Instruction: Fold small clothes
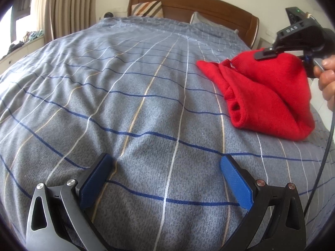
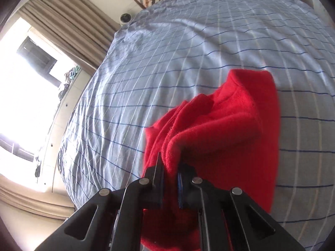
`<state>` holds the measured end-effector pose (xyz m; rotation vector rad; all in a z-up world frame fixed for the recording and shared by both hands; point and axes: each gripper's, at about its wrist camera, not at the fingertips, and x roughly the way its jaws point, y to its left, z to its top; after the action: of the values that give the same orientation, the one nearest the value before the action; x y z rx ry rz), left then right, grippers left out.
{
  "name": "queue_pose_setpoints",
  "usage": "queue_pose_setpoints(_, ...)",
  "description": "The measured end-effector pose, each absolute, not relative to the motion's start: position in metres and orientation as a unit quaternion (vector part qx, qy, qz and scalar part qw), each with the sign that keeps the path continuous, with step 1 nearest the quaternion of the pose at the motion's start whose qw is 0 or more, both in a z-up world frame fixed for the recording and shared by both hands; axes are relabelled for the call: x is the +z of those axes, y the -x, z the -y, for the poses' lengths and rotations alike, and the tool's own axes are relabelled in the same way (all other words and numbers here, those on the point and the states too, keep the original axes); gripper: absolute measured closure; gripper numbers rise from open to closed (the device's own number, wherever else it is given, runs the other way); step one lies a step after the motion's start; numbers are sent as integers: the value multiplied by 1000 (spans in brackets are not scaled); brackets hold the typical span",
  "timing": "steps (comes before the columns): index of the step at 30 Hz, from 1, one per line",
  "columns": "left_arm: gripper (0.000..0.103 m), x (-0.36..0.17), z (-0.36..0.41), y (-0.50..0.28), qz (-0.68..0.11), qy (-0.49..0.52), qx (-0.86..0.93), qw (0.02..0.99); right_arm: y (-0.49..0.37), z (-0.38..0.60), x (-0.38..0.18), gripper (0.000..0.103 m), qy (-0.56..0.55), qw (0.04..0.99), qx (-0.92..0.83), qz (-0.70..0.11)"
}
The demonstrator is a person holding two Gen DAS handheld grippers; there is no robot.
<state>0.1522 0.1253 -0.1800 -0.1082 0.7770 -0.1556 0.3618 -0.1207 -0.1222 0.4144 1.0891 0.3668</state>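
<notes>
A small red knit sweater (image 1: 270,96) lies bunched on the checked grey-blue bedcover (image 1: 129,96), toward the right side of the bed. My right gripper (image 1: 266,54) is shut on a fold at its top and lifts that part off the cover. In the right wrist view the blue pads (image 2: 180,185) pinch red cloth, and the rest of the sweater (image 2: 226,129) hangs and trails beyond my right gripper (image 2: 169,179). My left gripper (image 1: 165,173) hovers low over bare bedcover, left of the sweater, open with nothing between its blue fingers (image 1: 235,179).
A wooden headboard (image 1: 188,2) and a striped pillow (image 1: 147,8) stand at the far end of the bed. Beige curtains (image 1: 62,6) and a bright window are on the left. A hand (image 1: 326,79) and a black cable (image 1: 322,161) are at the right edge.
</notes>
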Motion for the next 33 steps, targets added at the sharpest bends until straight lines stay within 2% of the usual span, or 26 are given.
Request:
queue_pose_setpoints(3, 0, -181, -128, -154, -377, 55, -79, 921, -367, 89, -159, 77, -227, 778, 223, -542)
queue_pose_setpoints(6, 0, -181, -129, -153, -377, 55, -78, 921, -360, 94, -171, 70, -356, 704, 305, -533)
queue_pose_setpoints(7, 0, -181, -129, -153, -377, 55, -78, 921, -355, 98, -164, 69, -368, 695, 328, -523)
queue_pose_setpoints(10, 0, -181, -129, -153, -379, 50, -75, 921, -337, 116, -124, 67, -295, 744, 344, -490)
queue_pose_setpoints(12, 0, -181, -128, -154, -380, 49, -74, 921, -324, 124, -100, 61, -177, 810, 298, -473)
queue_pose_setpoints(15, 0, -181, -127, -155, -381, 46, -72, 921, -307, 120, -97, 60, -44, 850, 254, -458)
queue_pose_setpoints(24, 0, -182, -123, -154, -378, 40, -70, 922, -279, 44, -174, 60, 44, 834, 274, -478)
queue_pose_setpoints(33, 0, -183, -122, -153, -378, 37, -68, 922, -232, 96, -121, 60, 60, 874, 231, -423)
